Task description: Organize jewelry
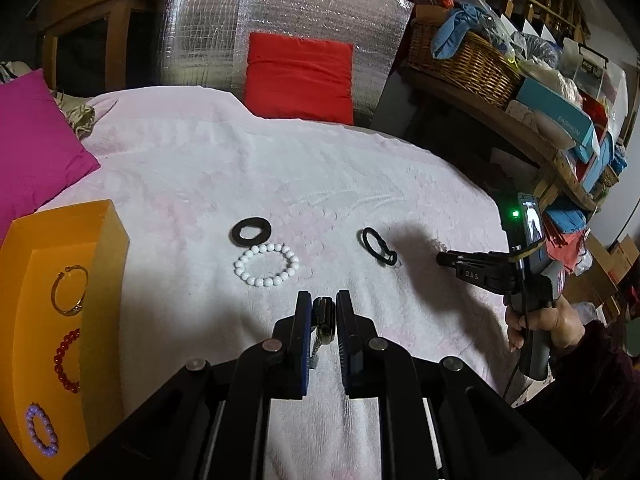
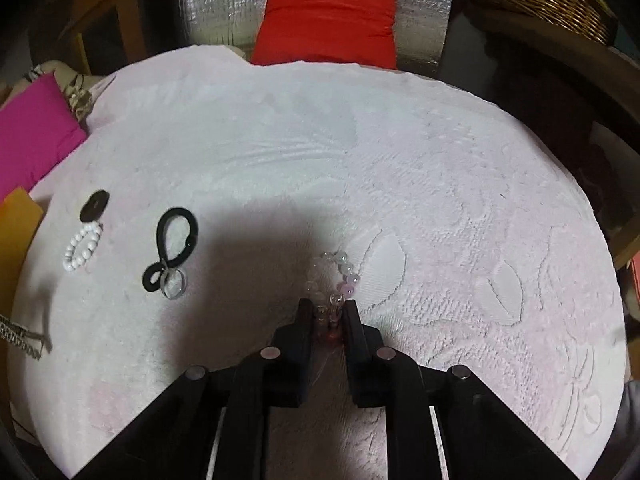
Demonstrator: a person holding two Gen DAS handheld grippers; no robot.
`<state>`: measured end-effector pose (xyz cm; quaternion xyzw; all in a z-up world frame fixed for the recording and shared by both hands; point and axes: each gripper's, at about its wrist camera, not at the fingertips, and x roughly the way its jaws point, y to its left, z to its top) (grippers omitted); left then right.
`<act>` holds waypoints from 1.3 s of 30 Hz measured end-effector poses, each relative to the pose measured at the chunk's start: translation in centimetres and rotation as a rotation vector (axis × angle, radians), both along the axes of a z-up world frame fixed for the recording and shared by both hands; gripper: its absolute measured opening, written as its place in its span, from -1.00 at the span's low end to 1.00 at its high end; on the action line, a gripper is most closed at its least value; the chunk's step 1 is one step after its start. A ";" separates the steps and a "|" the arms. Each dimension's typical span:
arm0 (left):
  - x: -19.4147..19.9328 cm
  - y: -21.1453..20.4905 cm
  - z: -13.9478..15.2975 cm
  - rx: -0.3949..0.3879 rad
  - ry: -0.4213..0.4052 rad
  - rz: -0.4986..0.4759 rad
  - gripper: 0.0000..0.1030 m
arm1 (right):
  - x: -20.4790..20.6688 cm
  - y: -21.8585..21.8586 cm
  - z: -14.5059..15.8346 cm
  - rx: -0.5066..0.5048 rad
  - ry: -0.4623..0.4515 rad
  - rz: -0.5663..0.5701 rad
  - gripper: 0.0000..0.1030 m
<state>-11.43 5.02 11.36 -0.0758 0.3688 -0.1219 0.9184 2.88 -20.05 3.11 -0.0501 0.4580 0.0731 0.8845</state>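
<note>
The left tool (image 1: 324, 312) is clamped on a small dark metal piece with a chain-link strap (image 1: 323, 320) hanging from it, probably a watch or bracelet, lifted clear of the pale pink textured blanket (image 1: 280, 168) that covers the bed. Judging by the pose, it is held there ready to be carried to the open orange cardboard box (image 1: 100, 240) just to its left, where a thin gold bangle (image 1: 69, 290), a red bead bracelet (image 1: 66, 360) and a lilac bead bracelet (image 1: 40, 426) already lie in a row, spaced apart as if sorted one by one.

The right tool (image 2: 328, 312) points steeply down at the blanket, its jaws drawn in on the near end of a clear and pale pink glass-bead bracelet (image 2: 346, 272); the far beads rest on the fabric, so the pick-up looks barely begun.

Left to collect, all lying on the blanket well apart from the box: a flat black ring disc (image 1: 251, 232), touching a white round-bead bracelet (image 1: 266, 265), and a twisted black hair elastic (image 1: 378, 247) with a small clear ring (image 2: 175, 280) against it.

Readable writing: "DAS" on the right tool's side in the left wrist view, and "FASHION" on a teal cardboard box (image 1: 560, 114) on the cluttered shelf.
</note>
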 end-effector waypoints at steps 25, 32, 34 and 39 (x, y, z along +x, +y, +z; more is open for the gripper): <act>-7.8 8.8 8.4 -0.026 -0.133 0.194 -0.76 | -6.0 12.1 7.8 0.540 0.006 0.409 -0.69; -11.8 15.2 9.2 0.029 -0.125 0.330 -0.76 | -7.5 23.5 7.4 0.584 0.087 0.581 -0.69; -12.4 16.9 8.5 0.036 -0.097 0.365 -0.76 | -7.7 26.8 6.9 0.580 0.120 0.605 -0.69; -13.1 19.5 5.1 0.029 -0.027 0.393 -0.76 | -8.5 34.3 5.2 0.538 0.183 0.671 -0.69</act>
